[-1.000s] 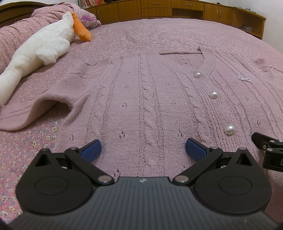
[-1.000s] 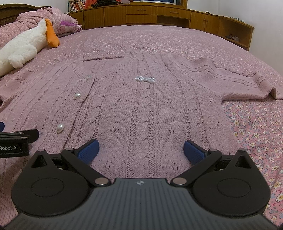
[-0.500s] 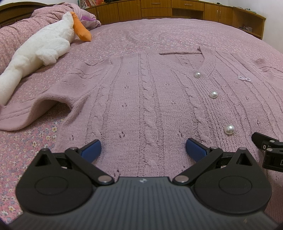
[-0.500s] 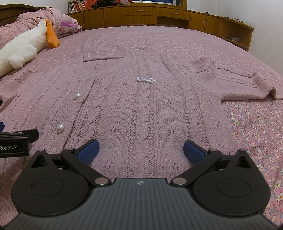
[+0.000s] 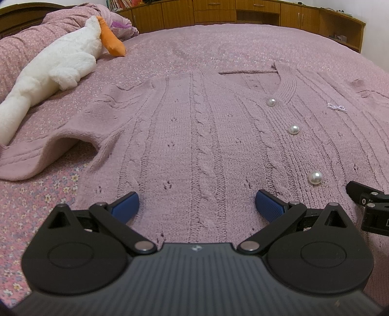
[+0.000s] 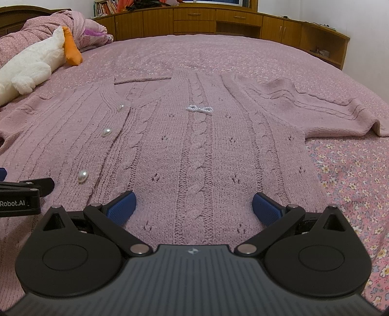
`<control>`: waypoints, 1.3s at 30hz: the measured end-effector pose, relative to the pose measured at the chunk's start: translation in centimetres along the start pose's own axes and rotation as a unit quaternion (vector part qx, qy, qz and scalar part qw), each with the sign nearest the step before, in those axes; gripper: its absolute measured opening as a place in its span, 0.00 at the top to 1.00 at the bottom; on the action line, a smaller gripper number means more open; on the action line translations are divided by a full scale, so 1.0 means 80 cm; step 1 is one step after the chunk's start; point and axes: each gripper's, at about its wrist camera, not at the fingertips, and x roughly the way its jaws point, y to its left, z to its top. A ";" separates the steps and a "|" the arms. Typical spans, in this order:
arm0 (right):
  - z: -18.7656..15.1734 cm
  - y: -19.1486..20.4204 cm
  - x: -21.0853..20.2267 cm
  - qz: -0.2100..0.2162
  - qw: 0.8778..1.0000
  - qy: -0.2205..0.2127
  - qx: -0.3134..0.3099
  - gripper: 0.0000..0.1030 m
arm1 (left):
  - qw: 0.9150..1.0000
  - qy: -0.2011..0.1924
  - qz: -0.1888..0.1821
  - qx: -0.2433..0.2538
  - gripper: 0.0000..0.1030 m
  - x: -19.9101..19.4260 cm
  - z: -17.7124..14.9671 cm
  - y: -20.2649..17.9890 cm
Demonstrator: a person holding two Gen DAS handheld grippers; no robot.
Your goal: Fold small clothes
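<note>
A mauve cable-knit cardigan (image 5: pixel 194 136) with pearl buttons (image 5: pixel 315 178) lies flat and face up on the bed; it also shows in the right wrist view (image 6: pixel 194 150), with a small bead bow (image 6: pixel 199 109) on its chest. My left gripper (image 5: pixel 197 205) is open and empty over the hem on the cardigan's left half. My right gripper (image 6: pixel 194 206) is open and empty over the hem on its right half. The left sleeve (image 5: pixel 36 155) and right sleeve (image 6: pixel 328 109) are spread out sideways.
A white plush goose (image 5: pixel 48 73) with an orange beak lies at the far left, also in the right wrist view (image 6: pixel 31 70). A bunched pink quilt (image 6: pixel 60 26) lies behind it. Wooden cabinets (image 6: pixel 218 21) run along the far wall beyond the floral bedspread (image 6: pixel 352 182).
</note>
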 end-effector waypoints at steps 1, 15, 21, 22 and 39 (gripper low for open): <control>0.000 0.000 0.000 0.000 1.000 0.000 0.000 0.00 | 1.000 0.003 0.000 -0.002 0.00 0.000 0.001 0.001; 0.022 -0.024 0.004 0.056 0.997 0.047 0.010 0.00 | 0.997 0.074 0.010 -0.025 0.00 0.009 0.024 -0.001; 0.039 -0.064 0.000 0.123 0.986 0.074 0.087 0.00 | 0.995 0.095 0.013 -0.022 0.00 0.008 0.028 -0.001; 0.042 -0.075 -0.001 0.133 0.982 0.078 0.108 0.00 | 0.995 0.096 0.014 -0.021 0.00 0.007 0.028 -0.002; 0.077 -0.289 -0.005 0.079 0.959 0.011 0.272 0.00 | 0.994 0.100 0.020 -0.033 0.00 0.007 0.027 -0.005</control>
